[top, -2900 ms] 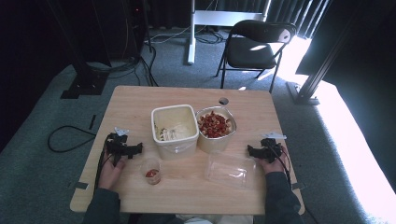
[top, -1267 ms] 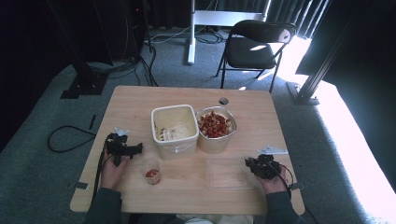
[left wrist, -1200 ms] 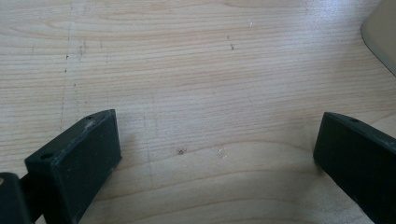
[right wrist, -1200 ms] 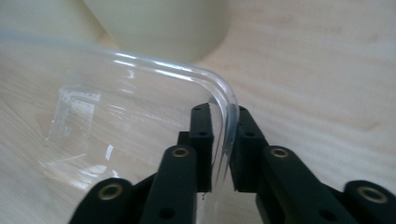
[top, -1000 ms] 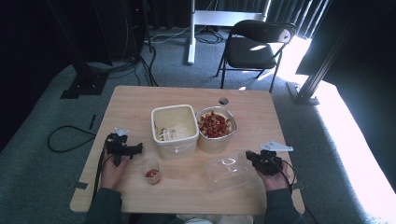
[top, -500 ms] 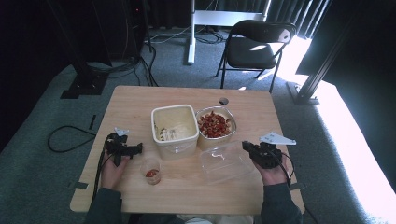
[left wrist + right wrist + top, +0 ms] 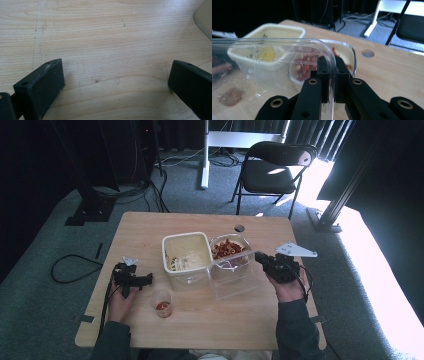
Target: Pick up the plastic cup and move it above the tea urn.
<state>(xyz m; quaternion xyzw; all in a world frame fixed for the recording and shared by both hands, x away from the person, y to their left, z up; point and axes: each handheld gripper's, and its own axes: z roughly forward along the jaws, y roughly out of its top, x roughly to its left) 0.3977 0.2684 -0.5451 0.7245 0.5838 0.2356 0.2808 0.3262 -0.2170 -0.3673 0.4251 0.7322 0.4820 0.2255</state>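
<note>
My right gripper (image 7: 261, 258) (image 7: 331, 64) is shut on the rim of a clear plastic container (image 7: 232, 275) (image 7: 274, 60), which hangs tilted above the table (image 7: 200, 330) in front of the two food tubs. Behind it stand a cream square tub (image 7: 186, 251) (image 7: 274, 31) of pale food and a round bowl (image 7: 229, 249) (image 7: 351, 56) of red pasta. My left gripper (image 7: 142, 280) (image 7: 116, 75) rests on the wood at the left, open, with bare table between its jaws. A small cup (image 7: 162, 303) of red sauce sits just right of it.
A round cable hole (image 7: 239, 228) (image 7: 367, 53) lies in the tabletop behind the bowl. A black folding chair (image 7: 275, 170) and a white desk frame (image 7: 235, 140) stand beyond the far edge. Cables (image 7: 75, 270) trail on the carpet at the left.
My right gripper has risen with the clear container, lifting it off the table and carrying it towards the bowl. The left gripper has stayed where it was.
</note>
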